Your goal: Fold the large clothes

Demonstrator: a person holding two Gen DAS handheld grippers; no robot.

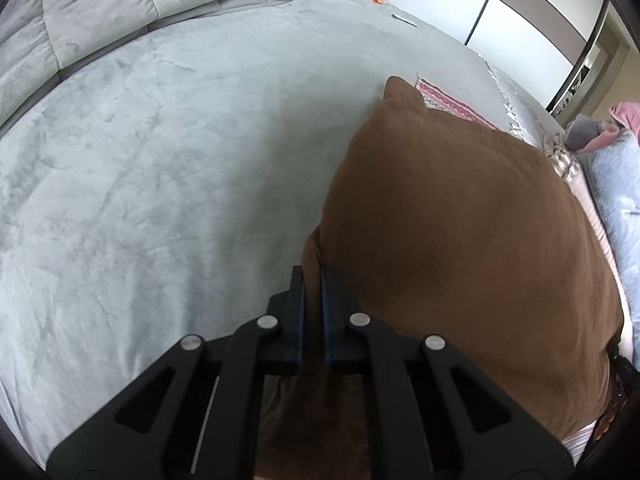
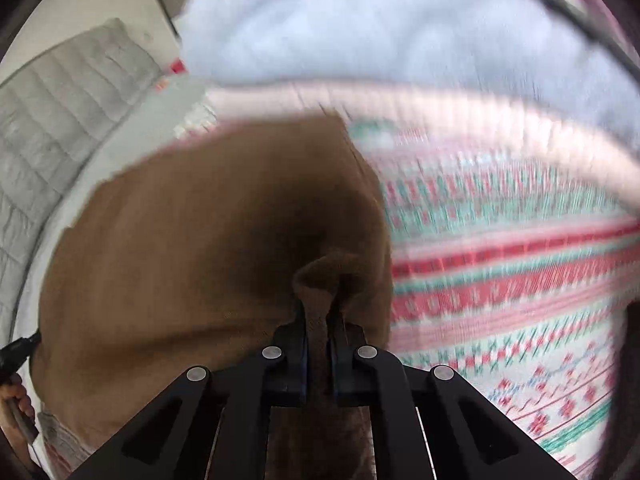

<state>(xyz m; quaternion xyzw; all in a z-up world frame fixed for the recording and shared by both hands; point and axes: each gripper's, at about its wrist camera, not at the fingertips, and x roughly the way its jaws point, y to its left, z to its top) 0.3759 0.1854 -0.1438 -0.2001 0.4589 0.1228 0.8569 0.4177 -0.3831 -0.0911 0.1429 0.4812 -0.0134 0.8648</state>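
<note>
A large brown garment (image 1: 460,224) hangs lifted above the grey bed cover (image 1: 140,160). My left gripper (image 1: 312,276) is shut on its edge, cloth bunched between the fingers. In the right wrist view the same brown garment (image 2: 180,240) spreads to the left, and my right gripper (image 2: 318,308) is shut on a bunched fold of it. The other gripper's tip and hand (image 2: 16,360) show at the far left edge, at the garment's other end.
A pink, red and green patterned knit (image 2: 500,260) lies under and right of the brown garment. A pale blue fleece (image 2: 380,28) lies beyond it. A quilted grey duvet (image 1: 120,4) is piled at the bed's far side. Wardrobe doors (image 1: 520,20) stand behind.
</note>
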